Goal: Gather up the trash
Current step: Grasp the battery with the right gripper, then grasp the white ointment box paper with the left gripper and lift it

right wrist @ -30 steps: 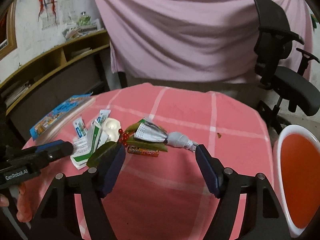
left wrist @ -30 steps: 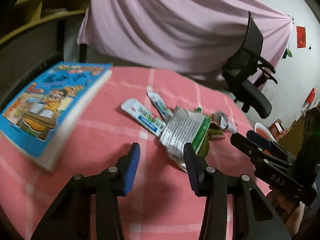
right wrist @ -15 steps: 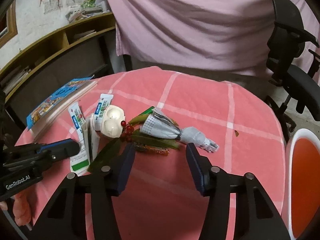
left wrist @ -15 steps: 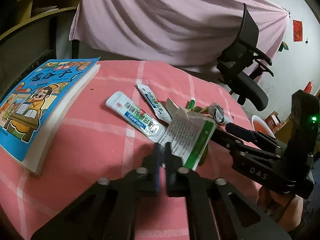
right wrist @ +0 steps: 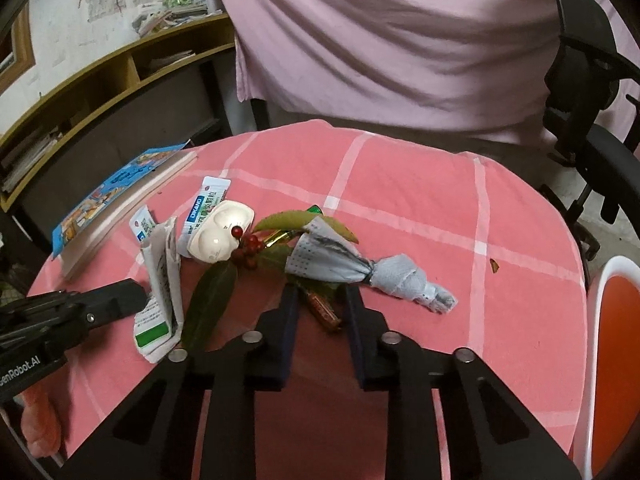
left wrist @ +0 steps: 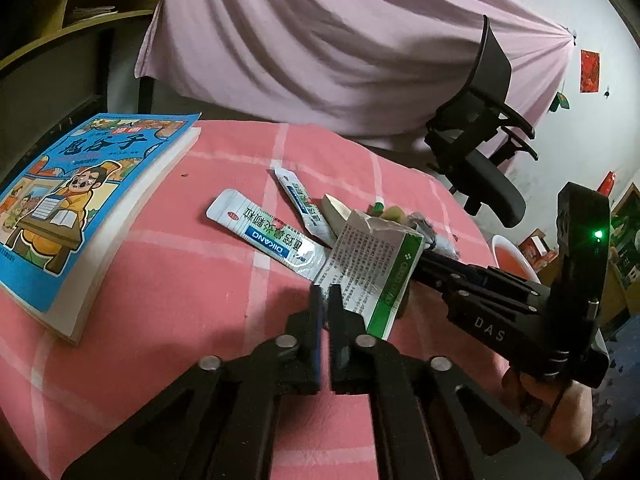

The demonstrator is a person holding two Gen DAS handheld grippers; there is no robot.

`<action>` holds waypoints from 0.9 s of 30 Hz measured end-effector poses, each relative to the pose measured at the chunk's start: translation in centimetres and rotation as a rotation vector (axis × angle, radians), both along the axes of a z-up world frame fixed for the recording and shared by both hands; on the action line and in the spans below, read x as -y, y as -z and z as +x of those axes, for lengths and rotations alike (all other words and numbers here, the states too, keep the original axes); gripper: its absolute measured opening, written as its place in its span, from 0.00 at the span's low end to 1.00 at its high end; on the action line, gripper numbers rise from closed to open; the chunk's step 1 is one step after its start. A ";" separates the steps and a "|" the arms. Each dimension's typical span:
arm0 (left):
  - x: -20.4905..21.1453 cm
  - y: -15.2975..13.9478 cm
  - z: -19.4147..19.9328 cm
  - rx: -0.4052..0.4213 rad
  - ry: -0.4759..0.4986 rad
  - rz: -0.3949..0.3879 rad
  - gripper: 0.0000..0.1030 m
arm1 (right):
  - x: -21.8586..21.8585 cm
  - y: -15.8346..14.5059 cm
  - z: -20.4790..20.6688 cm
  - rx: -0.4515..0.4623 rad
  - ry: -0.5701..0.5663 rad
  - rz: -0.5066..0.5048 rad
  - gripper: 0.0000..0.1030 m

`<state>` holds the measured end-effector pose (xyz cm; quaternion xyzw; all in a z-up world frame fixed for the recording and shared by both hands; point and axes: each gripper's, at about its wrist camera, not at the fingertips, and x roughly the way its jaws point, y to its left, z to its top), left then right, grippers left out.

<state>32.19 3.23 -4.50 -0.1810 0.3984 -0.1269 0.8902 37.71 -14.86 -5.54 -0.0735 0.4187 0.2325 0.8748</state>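
Observation:
Trash lies in a pile on the pink checked tablecloth (left wrist: 160,300). My left gripper (left wrist: 325,294) is shut on the corner of a crumpled white-and-green medicine leaflet (left wrist: 372,272), which also shows in the right wrist view (right wrist: 160,280). Two white sachets (left wrist: 272,236) lie beyond it. My right gripper (right wrist: 318,300) is partly closed around a brown candy wrapper (right wrist: 324,312), just under a grey paper-wrapped sprig (right wrist: 360,268) with green leaves (right wrist: 208,300) and red berries (right wrist: 248,248). A cream plastic shell (right wrist: 220,236) lies beside them.
A blue picture book (left wrist: 68,200) lies at the table's left edge. A red bin with a white rim (right wrist: 616,352) stands off the table's right side. A black office chair (left wrist: 476,160) and a pink draped cloth (left wrist: 320,40) are behind.
My left gripper went from open to shut on the leaflet corner. My right gripper moved forward to the pile and narrowed around the brown wrapper.

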 end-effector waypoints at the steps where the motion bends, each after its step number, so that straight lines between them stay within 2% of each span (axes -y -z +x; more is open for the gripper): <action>1: 0.1 0.0 -0.1 0.000 0.003 -0.001 0.26 | 0.0 0.0 -0.1 0.001 -0.001 0.002 0.15; 3: 0.4 -0.3 -0.3 0.021 0.024 -0.020 0.41 | 0.2 -0.1 -0.4 0.002 -0.005 0.003 0.13; 4: 0.5 -0.5 -0.5 0.034 0.026 -0.012 0.44 | 0.3 -0.1 -0.5 0.002 -0.008 0.004 0.11; 7: 0.8 -0.4 -0.4 0.025 0.040 -0.005 0.44 | 0.6 -0.2 -1.0 -0.002 -0.015 0.011 0.08; 11: 1.7 -0.4 0.0 0.013 0.050 0.031 0.44 | 1.6 -0.3 -1.8 -0.008 -0.014 0.024 0.08; 20: 4.4 0.1 0.8 0.012 0.092 0.156 0.44 | 2.1 -0.4 -2.0 -0.015 -0.014 0.031 0.08; 27: 4.5 0.4 1.1 0.009 0.096 0.149 0.40 | 2.0 -0.4 -1.9 -0.022 -0.032 0.026 0.09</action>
